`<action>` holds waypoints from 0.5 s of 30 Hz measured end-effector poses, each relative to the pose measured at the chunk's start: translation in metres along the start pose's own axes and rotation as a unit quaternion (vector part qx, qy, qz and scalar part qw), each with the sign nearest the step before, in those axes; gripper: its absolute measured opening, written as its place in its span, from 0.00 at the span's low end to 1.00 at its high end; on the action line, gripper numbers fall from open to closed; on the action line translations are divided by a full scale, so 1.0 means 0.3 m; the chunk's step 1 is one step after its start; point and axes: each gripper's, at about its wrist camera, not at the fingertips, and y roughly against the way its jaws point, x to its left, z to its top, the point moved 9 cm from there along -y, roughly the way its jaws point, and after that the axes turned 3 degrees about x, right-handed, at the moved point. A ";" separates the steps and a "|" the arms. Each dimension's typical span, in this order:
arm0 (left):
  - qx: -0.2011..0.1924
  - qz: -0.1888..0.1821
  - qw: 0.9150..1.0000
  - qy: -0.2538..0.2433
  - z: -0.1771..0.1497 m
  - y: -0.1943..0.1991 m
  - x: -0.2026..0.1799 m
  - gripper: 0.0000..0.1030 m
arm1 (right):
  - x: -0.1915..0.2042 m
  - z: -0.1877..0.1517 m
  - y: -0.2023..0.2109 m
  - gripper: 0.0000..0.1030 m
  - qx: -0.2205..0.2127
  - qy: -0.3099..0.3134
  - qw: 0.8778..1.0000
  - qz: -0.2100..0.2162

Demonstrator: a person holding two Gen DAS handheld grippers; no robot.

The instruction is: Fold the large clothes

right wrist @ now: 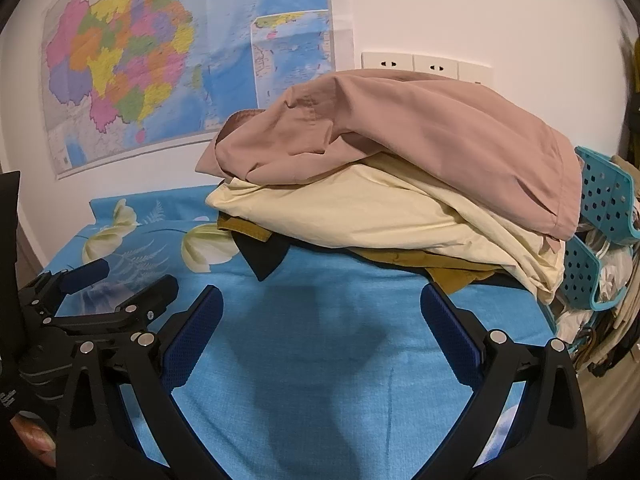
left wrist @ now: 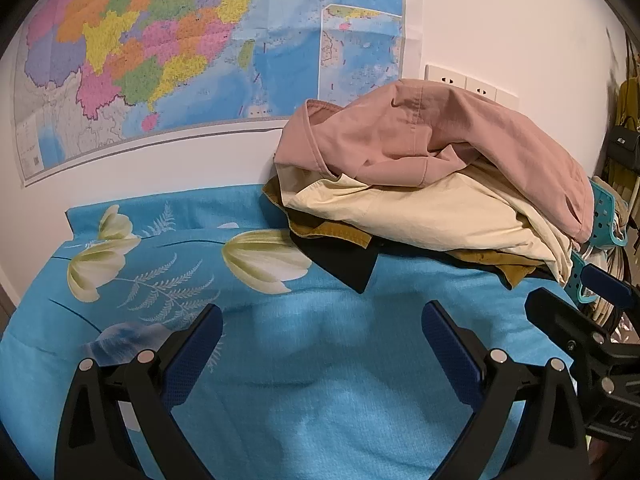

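Observation:
A heap of clothes lies at the far right of the blue flowered cloth (left wrist: 320,360) (right wrist: 320,360). A pink garment (left wrist: 460,136) (right wrist: 420,136) is on top, over a cream one (left wrist: 420,212) (right wrist: 360,216), a mustard one (left wrist: 332,232) (right wrist: 440,268) and a black one (left wrist: 344,264) (right wrist: 264,258). My left gripper (left wrist: 322,328) is open and empty above the cloth, short of the heap. My right gripper (right wrist: 322,316) is open and empty too, just in front of the heap. Each gripper shows at the edge of the other's view.
A coloured map (left wrist: 160,60) (right wrist: 180,60) hangs on the white wall behind. Wall sockets (left wrist: 468,84) (right wrist: 424,64) sit above the heap. A teal perforated basket (left wrist: 600,216) (right wrist: 604,196) with more laundry stands at the right edge.

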 end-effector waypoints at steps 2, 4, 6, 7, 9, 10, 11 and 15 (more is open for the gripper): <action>-0.001 0.001 1.000 0.000 -0.002 0.001 0.000 0.93 | 0.000 0.002 -0.001 0.95 -0.002 0.002 1.000 -0.002; -0.001 0.000 1.000 0.000 -0.002 0.001 0.000 0.93 | 0.002 0.003 -0.001 0.95 -0.001 0.002 1.000 -0.002; -0.001 0.000 1.000 -0.001 -0.001 0.000 0.000 0.93 | 0.004 0.005 -0.003 0.95 -0.001 0.003 1.000 -0.001; -0.001 0.001 1.000 -0.001 0.000 0.000 0.002 0.93 | 0.003 0.005 -0.003 0.95 -0.001 0.004 1.000 -0.002; -0.001 -0.001 1.000 0.000 0.004 -0.001 0.004 0.93 | 0.001 0.006 -0.003 0.95 -0.001 0.004 1.000 -0.001; -0.001 0.001 1.000 -0.001 0.003 0.000 0.003 0.93 | 0.002 0.007 -0.003 0.95 -0.001 0.004 1.000 -0.001; -0.001 0.001 1.000 -0.001 0.003 0.000 0.004 0.93 | 0.002 0.006 -0.002 0.95 -0.002 0.003 1.000 -0.001; -0.001 0.001 1.000 -0.001 0.002 0.000 0.003 0.93 | 0.004 0.010 -0.004 0.95 -0.005 0.005 1.000 -0.001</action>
